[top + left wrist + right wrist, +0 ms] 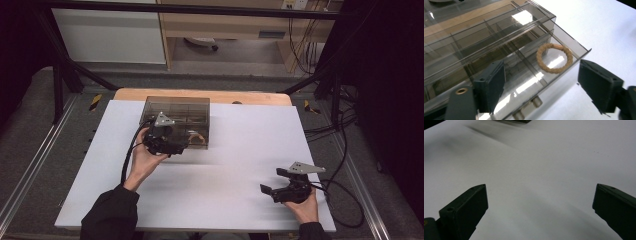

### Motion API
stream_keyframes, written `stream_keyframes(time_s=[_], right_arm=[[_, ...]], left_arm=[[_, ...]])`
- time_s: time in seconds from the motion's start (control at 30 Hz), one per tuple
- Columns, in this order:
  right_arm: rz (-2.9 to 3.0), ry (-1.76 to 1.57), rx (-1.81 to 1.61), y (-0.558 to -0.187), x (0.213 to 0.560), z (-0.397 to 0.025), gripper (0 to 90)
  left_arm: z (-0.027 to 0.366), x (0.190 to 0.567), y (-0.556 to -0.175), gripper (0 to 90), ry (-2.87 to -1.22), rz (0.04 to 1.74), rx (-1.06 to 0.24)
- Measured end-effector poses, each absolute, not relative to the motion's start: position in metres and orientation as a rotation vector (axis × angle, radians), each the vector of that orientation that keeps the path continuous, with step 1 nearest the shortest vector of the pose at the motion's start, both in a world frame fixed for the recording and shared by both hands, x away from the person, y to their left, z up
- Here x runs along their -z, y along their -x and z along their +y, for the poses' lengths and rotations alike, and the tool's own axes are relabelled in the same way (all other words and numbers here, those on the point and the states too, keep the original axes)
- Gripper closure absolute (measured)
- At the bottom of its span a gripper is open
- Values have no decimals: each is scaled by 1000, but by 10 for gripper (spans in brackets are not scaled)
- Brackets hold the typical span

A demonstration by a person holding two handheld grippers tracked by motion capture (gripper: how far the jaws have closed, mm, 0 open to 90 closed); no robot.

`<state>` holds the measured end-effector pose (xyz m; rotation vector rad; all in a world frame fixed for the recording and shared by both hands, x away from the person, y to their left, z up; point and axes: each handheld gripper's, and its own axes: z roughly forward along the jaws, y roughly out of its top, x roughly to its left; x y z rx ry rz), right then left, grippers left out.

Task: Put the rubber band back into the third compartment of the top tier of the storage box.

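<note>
Fingers spread, both grippers | left gripper (541, 85) over drawer (564, 66) edge, ring (554, 58) inside | right gripper (540, 207) above bare table (544, 165)

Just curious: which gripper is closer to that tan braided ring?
Left. The left gripper hangs open just above the ring in its clear drawer; the right gripper is far across the table.

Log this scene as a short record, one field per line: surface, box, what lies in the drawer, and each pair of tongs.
surface: white table top
box: smoked clear organizer box with dividers, its drawer pulled out
in drawer: tan braided ring, lying flat in the end compartment
left tongs: open, jaws astride the drawer front, holding nothing
right tongs: open, over bare table, apart from the box
</note>
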<state>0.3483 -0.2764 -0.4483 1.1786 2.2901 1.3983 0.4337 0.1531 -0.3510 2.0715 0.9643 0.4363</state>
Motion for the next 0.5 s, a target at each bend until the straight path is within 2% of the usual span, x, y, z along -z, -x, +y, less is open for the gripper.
stream_keyframes(time_s=[0.23,0.5], right_arm=[[2289,-1177,-1399,-348,448,-277,7],[2289,-1179,-1399,-348,448,-277,7]], left_arm=[[165,352,-421,120,-2068,948,-440],[178,358,-407,82,-2064,945,-453]])
